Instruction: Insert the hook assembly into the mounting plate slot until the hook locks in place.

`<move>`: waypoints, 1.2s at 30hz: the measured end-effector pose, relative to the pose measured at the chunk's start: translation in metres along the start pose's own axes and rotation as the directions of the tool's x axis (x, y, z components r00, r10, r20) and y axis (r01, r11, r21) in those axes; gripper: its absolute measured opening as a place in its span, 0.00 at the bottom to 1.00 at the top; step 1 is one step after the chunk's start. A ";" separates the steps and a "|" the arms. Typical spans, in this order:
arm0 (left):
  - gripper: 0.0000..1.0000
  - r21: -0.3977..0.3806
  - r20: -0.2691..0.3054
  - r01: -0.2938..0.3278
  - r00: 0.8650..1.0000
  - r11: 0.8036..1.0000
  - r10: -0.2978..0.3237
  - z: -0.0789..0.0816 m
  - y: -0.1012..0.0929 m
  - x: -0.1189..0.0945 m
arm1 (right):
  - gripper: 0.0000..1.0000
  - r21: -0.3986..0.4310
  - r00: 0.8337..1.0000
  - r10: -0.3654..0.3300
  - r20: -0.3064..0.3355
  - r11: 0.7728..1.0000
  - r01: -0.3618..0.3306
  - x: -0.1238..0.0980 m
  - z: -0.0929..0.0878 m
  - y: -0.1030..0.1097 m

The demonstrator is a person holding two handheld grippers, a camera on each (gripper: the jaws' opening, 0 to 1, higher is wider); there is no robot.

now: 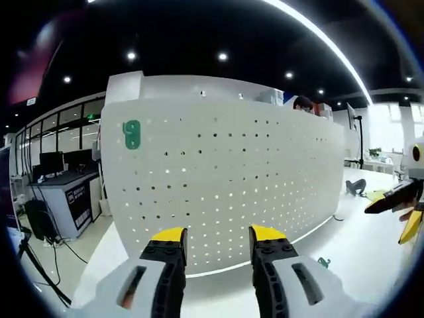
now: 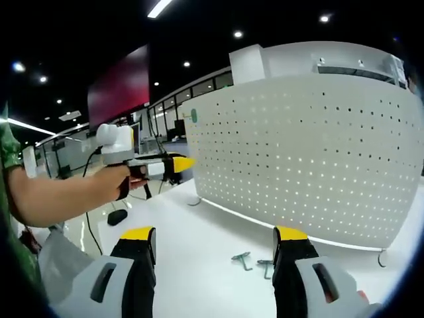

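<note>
Hooks [image 2: 252,262], seemingly two, lie on the table [image 2: 199,252] before our upright pegboard [image 2: 311,159]; both grippers [image 1: 217,242] [image 2: 215,242] hover spread, empty, ready to pick.

Our grippers [image 1: 217,248] have white bodies, black jaws and yellow tips; we wear a green sleeve [image 2: 8,149].

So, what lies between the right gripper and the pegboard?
In the right gripper view, two small hooks lie on the white table, between the open right gripper and the pegboard. Otherwise the stretch is bare.
</note>
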State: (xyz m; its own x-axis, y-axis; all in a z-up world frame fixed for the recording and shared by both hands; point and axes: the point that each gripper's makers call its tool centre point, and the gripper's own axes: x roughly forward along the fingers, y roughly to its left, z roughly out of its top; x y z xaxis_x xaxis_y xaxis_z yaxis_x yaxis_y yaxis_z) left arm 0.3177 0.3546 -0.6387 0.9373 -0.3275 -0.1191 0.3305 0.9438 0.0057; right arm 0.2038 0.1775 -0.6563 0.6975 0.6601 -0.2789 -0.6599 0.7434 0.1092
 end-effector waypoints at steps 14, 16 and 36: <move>0.38 -0.013 -0.039 0.059 0.998 0.998 -0.059 -0.020 -0.040 -0.033 | 0.73 0.006 1.000 -0.001 -0.007 1.000 0.001 -0.016 -0.011 0.007; 0.38 -0.009 -0.051 0.071 0.996 0.997 -0.072 -0.025 -0.048 -0.037 | 0.73 0.006 1.000 0.001 -0.011 1.000 -0.001 -0.018 -0.013 0.009; 0.37 -0.026 -0.098 0.140 0.985 0.990 -0.142 -0.048 -0.094 -0.083 | 0.72 0.009 1.000 -0.003 -0.013 1.000 0.004 -0.038 -0.022 0.016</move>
State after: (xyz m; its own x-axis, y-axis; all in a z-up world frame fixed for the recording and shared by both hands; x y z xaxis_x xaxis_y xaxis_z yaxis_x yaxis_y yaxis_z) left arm 0.2033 0.2955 -0.6768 0.8657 -0.4520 -0.2151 0.4553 0.8896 -0.0369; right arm 0.1605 0.1623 -0.6649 0.6960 0.6560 -0.2919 -0.6549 0.7467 0.1164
